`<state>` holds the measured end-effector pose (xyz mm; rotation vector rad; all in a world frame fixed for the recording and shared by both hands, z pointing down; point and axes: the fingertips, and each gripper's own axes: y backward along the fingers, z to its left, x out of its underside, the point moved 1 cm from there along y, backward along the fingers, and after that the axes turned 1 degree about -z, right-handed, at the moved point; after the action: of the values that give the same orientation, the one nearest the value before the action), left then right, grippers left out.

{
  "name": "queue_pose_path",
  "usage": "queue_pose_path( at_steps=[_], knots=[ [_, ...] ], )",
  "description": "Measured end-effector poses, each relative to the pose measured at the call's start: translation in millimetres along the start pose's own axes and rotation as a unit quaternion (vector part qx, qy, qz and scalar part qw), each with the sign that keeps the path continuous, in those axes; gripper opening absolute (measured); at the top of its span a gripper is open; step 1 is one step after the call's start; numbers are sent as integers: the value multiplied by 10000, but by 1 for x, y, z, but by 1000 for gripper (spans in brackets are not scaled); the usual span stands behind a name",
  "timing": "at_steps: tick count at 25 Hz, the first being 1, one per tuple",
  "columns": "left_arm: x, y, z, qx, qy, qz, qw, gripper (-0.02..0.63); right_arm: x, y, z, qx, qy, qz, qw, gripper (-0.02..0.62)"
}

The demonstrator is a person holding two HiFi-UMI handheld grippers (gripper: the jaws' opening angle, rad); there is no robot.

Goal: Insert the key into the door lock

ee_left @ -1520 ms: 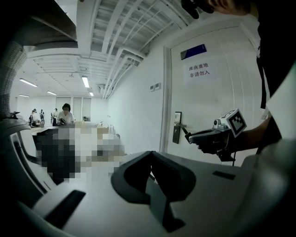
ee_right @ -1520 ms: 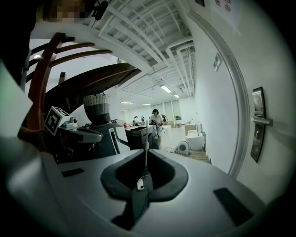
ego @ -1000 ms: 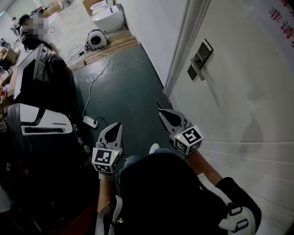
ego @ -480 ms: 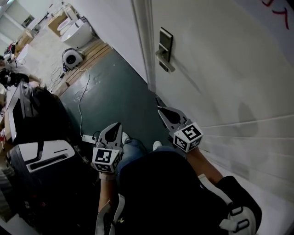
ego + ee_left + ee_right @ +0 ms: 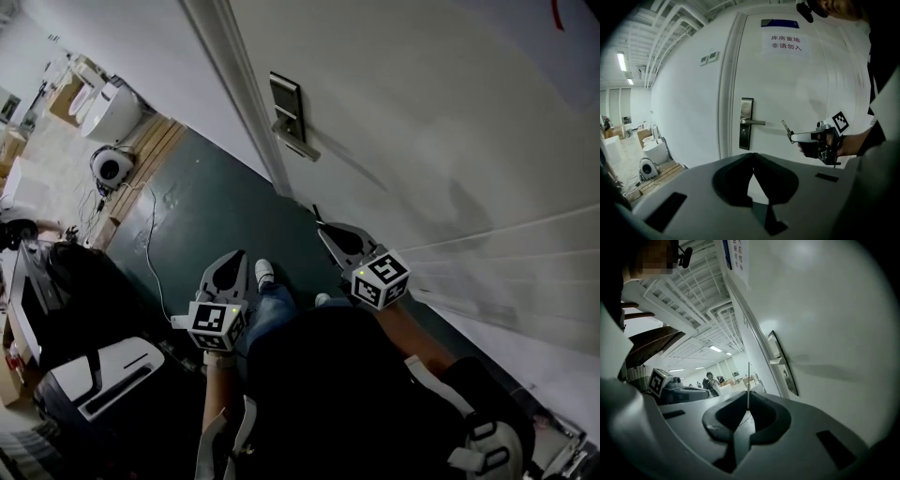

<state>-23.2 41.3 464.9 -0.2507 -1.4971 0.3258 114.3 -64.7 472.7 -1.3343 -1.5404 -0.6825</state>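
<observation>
One thin key (image 5: pixel 748 383) sits clamped in the tips of the right hand-held gripper (image 5: pixel 330 232), its shaft pointing forward along the jaws toward the door lock (image 5: pixel 289 111), well ahead and slightly left, while the left hand-held gripper (image 5: pixel 228 270), closed on nothing, hangs farther off.

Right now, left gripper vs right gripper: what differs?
The left gripper is shut on nothing; the right gripper is shut on the key. The right gripper sits close to the door; the left gripper hangs farther out, over the floor. Both are shut.
</observation>
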Motion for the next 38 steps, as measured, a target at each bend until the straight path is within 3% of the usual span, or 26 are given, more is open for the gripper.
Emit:
queue_pose_path(
  at_steps=[11,21,29,38],
  knots=[
    [-28,-68,63,1082,-212,118,9938,9,-6,-61,-21,829,-504,-71,9953,32],
    [-36,-100,119,1958,-407,196,9796,9,-4,-122,-29,1472,-1130,-281,9822,32],
    [-39,-113,161,2435,-508,225,9683,9,-2,-164,-34,1770,-1849,-634,9646,32],
    [-39,-133,190,2720,-530,222,9606,9,0,-193,-56,1943,-2642,-1107,9382,32]
  ],
)
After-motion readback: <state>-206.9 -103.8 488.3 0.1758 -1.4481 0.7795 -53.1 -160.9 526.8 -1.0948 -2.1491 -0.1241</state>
